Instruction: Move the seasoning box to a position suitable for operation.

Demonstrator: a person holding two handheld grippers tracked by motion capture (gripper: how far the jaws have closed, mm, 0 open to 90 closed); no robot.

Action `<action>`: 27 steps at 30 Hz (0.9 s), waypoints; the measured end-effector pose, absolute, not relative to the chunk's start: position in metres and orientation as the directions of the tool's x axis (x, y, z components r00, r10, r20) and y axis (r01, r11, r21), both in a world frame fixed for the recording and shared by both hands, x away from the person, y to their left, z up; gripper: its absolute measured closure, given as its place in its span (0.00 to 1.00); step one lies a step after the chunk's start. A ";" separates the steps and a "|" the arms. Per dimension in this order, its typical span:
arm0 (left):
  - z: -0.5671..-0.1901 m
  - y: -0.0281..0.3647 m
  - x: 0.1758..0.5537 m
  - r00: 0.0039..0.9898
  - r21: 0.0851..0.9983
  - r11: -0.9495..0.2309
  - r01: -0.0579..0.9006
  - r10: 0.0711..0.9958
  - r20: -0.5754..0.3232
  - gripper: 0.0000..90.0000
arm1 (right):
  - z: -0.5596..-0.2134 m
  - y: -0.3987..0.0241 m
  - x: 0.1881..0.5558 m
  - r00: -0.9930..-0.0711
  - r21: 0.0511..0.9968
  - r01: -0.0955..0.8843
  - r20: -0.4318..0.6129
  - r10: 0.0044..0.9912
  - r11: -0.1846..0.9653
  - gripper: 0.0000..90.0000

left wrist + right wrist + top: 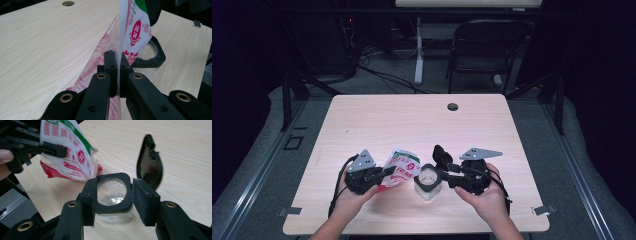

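My left gripper is shut on the lower edge of a red, white and green printed packet. The packet tilts with its top end over a small clear jar that has a black rim. The jar's black flip lid stands open behind it. My right gripper is shut on the jar, one pad on each side of the rim. The jar stands on the table and looks nearly empty.
The pale wooden table has a round cable hole near its far edge. Both hands work close to the near edge. Small metal clips sit at the front corners. A black chair stands beyond the table.
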State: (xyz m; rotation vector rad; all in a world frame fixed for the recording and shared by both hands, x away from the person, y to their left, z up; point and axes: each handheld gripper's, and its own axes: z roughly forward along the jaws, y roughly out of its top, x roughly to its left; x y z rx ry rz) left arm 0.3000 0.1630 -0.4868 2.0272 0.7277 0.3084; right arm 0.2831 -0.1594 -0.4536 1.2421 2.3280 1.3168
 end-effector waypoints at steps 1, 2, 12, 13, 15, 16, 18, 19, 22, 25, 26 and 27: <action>-0.488 0.163 0.299 0.793 0.840 -0.395 0.373 0.605 -0.068 1.00 | -0.453 -0.158 0.283 -0.639 0.778 0.570 0.218 0.737 0.264 0.62; -0.489 0.163 0.298 0.796 0.835 -0.403 0.375 0.602 -0.067 1.00 | -0.453 -0.156 0.282 -0.650 0.783 0.561 0.216 0.728 0.268 0.62; -0.499 0.161 0.292 0.792 0.822 -0.417 0.388 0.607 -0.065 1.00 | -0.467 -0.124 0.283 -0.732 0.783 0.523 0.210 0.648 0.337 0.62; -0.499 0.161 0.292 0.792 0.822 -0.417 0.388 0.607 -0.065 1.00 | -0.469 -0.120 0.285 -0.740 0.779 0.521 0.210 0.639 0.349 0.61; -0.499 0.162 0.291 0.791 0.822 -0.412 0.392 0.607 -0.072 1.00 | -0.472 -0.112 0.287 -0.752 0.778 0.513 0.203 0.628 0.362 0.60; -0.499 0.163 0.291 0.788 0.820 -0.415 0.395 0.611 -0.071 1.00 | -0.472 -0.112 0.287 -0.752 0.778 0.513 0.203 0.628 0.362 0.60; -0.501 0.166 0.290 0.784 0.824 -0.400 0.402 0.616 -0.084 1.00 | -0.474 -0.102 0.292 -0.763 0.777 0.506 0.202 0.613 0.373 0.59; -0.501 0.166 0.290 0.784 0.824 -0.400 0.402 0.616 -0.084 1.00 | -0.474 -0.102 0.292 -0.763 0.777 0.506 0.202 0.613 0.373 0.59; -0.502 0.168 0.289 0.779 0.826 -0.385 0.411 0.619 -0.098 1.00 | -0.477 -0.095 0.302 -0.758 0.771 0.523 0.226 0.612 0.364 0.59; -0.502 0.171 0.289 0.774 0.824 -0.376 0.424 0.623 -0.113 1.00 | -0.480 -0.091 0.307 -0.759 0.763 0.528 0.227 0.610 0.373 0.59; -0.503 0.171 0.290 0.777 0.826 -0.376 0.420 0.620 -0.113 1.00 | -0.481 -0.089 0.309 -0.764 0.763 0.523 0.222 0.606 0.380 0.59; -0.503 0.172 0.290 0.778 0.825 -0.379 0.420 0.618 -0.112 1.00 | -0.482 -0.087 0.310 -0.770 0.764 0.517 0.219 0.599 0.386 0.58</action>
